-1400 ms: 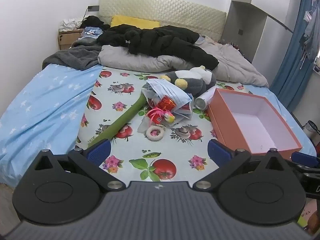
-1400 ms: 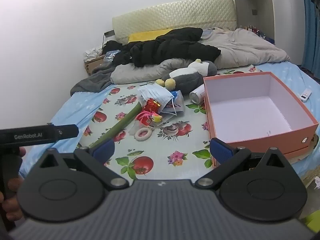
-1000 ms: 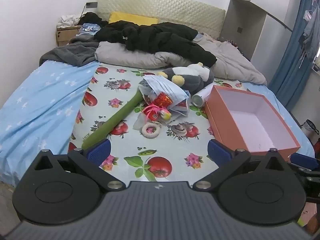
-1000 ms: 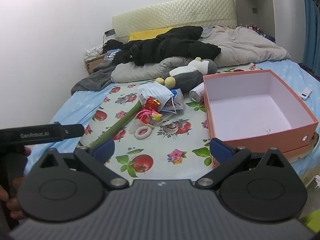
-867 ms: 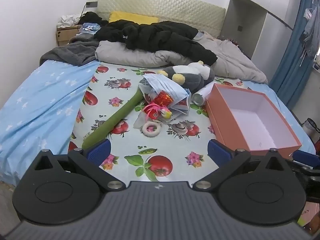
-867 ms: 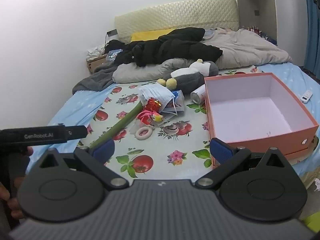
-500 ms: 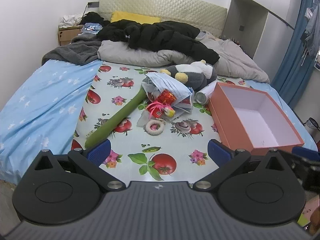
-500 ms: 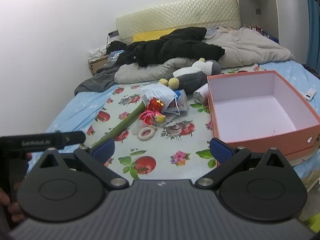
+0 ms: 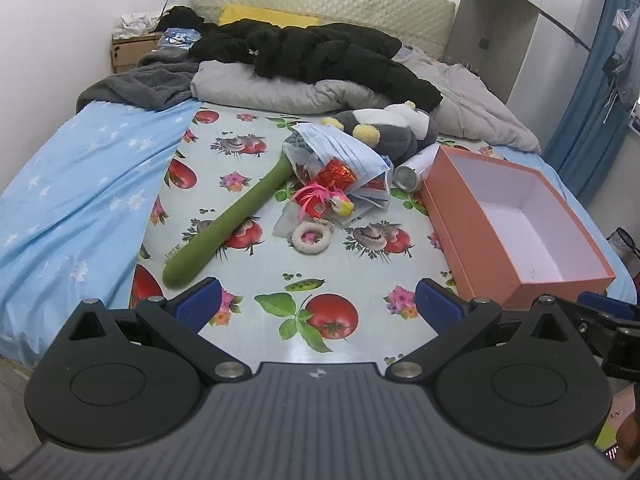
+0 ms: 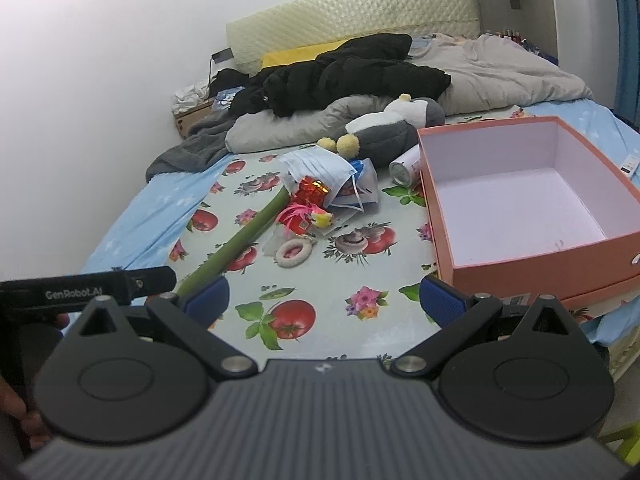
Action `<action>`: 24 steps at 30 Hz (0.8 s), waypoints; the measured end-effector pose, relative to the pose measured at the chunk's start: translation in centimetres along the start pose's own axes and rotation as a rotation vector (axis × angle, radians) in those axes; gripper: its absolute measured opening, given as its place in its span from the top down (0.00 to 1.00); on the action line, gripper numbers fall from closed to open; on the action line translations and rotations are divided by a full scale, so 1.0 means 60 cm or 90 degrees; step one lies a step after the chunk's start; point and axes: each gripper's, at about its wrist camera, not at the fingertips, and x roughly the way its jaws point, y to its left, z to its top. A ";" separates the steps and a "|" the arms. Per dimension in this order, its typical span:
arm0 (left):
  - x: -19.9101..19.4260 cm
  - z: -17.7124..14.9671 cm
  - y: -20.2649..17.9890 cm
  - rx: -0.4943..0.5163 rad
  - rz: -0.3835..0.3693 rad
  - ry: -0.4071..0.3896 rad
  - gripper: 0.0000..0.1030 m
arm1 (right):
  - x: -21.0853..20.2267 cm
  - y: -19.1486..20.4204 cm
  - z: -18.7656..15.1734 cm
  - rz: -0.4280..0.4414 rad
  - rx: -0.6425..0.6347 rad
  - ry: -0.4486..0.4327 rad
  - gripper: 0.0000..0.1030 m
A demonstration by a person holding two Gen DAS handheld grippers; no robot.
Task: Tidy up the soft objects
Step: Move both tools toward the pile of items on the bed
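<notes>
On the fruit-print sheet lies a pile: a grey and white plush penguin [image 9: 384,130] [image 10: 394,128], blue face masks [image 9: 340,148] [image 10: 320,170], a red foil packet [image 9: 337,172], a pink ribboned trinket [image 9: 320,202] and a white fuzzy ring [image 9: 311,236] [image 10: 293,253]. A long green stem [image 9: 236,222] [image 10: 236,240] runs out of the pile towards me. An open orange box [image 9: 516,216] [image 10: 524,196] stands empty on the right. My left gripper [image 9: 318,306] and right gripper [image 10: 324,296] are both open and empty, at the bed's near edge, short of the pile.
A silver-ended can [image 9: 412,168] lies between the penguin and the box. Black coat [image 9: 320,56], grey duvet and dark blanket cover the head of the bed. A wooden nightstand [image 9: 130,50] stands at the far left. A blue curtain [image 9: 596,96] hangs on the right.
Both grippers have edged forward towards the bed, so the pile and box look slightly nearer. Both stay open and empty. Nothing on the bed has moved.
</notes>
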 end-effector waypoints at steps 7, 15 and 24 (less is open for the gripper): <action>0.004 0.000 -0.010 0.006 -0.006 0.005 0.00 | 0.000 -0.002 0.003 -0.003 0.002 0.000 0.00; 0.012 0.002 -0.013 0.002 -0.009 0.005 0.00 | 0.003 -0.009 0.001 -0.006 0.007 0.000 0.00; 0.019 -0.002 -0.007 -0.003 -0.006 0.002 0.00 | 0.008 -0.011 0.002 0.000 0.010 0.003 0.00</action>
